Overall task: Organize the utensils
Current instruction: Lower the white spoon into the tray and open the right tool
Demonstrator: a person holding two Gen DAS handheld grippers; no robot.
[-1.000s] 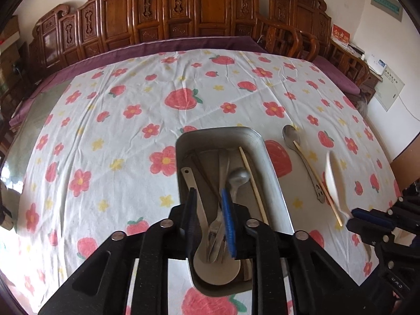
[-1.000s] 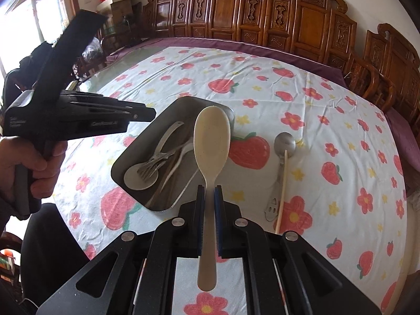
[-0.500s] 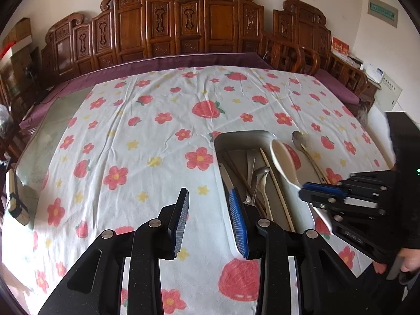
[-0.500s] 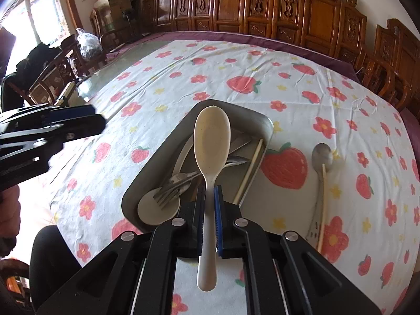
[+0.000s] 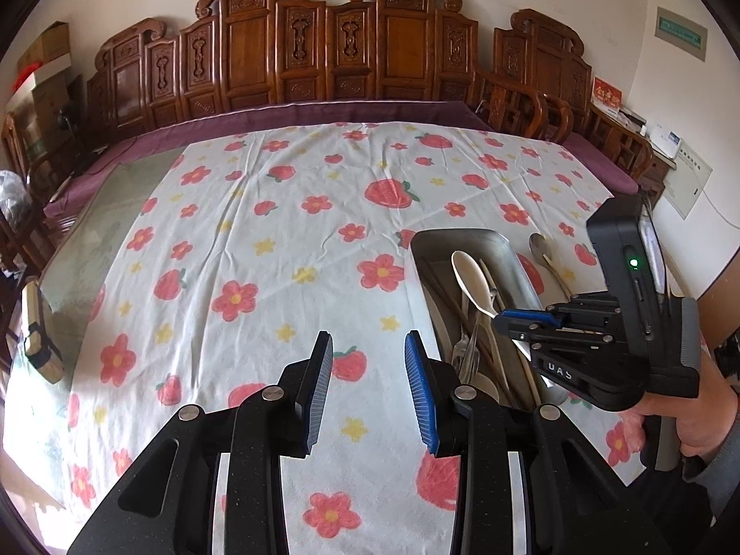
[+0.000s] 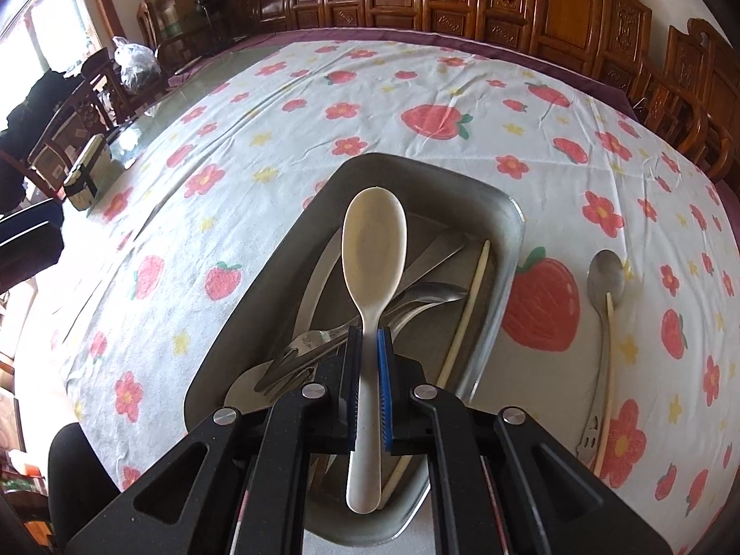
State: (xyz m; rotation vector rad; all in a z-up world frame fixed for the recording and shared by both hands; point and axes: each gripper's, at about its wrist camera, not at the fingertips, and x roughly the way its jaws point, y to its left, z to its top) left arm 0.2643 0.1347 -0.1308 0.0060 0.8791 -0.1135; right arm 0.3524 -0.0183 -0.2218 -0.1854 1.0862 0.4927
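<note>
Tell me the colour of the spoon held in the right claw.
Cream white; the spoon shows best in the right wrist view.

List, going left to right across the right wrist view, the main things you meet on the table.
Small box at the table edge → metal tray with the cream spoon held over it in the right claw → steel spoon on the cloth, a pale chopstick lying along it.
</note>
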